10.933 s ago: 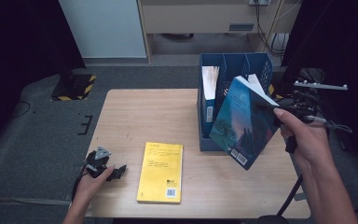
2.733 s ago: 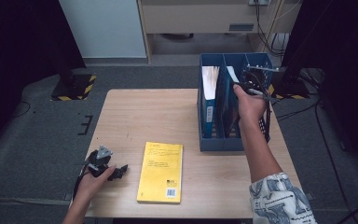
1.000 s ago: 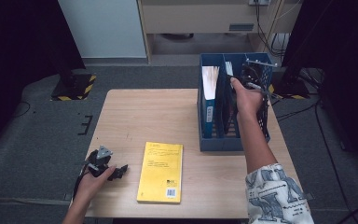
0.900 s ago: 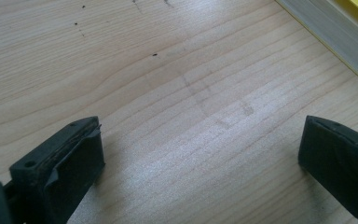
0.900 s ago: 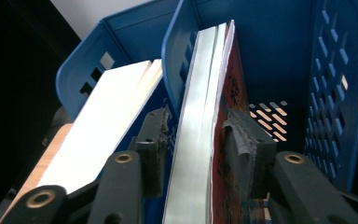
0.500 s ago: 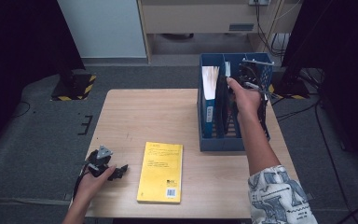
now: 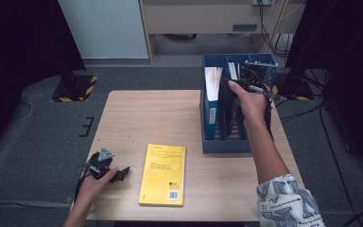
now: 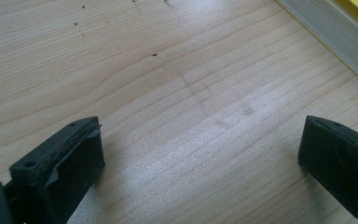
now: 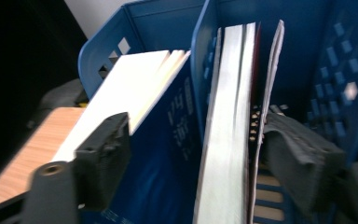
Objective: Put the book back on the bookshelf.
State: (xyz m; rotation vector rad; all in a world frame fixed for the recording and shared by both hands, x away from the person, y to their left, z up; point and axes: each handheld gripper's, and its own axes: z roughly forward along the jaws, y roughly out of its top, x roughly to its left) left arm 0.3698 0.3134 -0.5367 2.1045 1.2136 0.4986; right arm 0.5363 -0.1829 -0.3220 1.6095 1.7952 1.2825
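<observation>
At the table's near left corner the left gripper (image 7: 118, 174) lies low on the wooden table (image 7: 142, 118) in the person's left hand (image 7: 92, 182), its jaws spread wide over bare wood and gripping nothing in the left gripper view; it looks parked there to stay out of the way. Just to its right the yellow book (image 7: 163, 174) lies flat, face up, apart from both grippers, likely waiting its turn.

Further right the blue file rack (image 7: 208, 118) stands upright near the table's far right edge; a blue-covered book (image 9: 168, 140) leans in its left compartment, and the dark-covered book (image 9: 226, 121) stands on edge in the next one, where the divider keeps it upright. The right gripper (image 9: 196, 158) reaches down into that compartment; its jaws have just been opening, and the book sits between them, though the blur leaves it unclear whether the right pad rests on the cover; the hold looks released, the book filed.

The tabletop is pale wood grain with a few dark specks; around it lie grey carpet, a hazard-striped floor plate (image 7: 75, 87), black drapes and trailing cables.
</observation>
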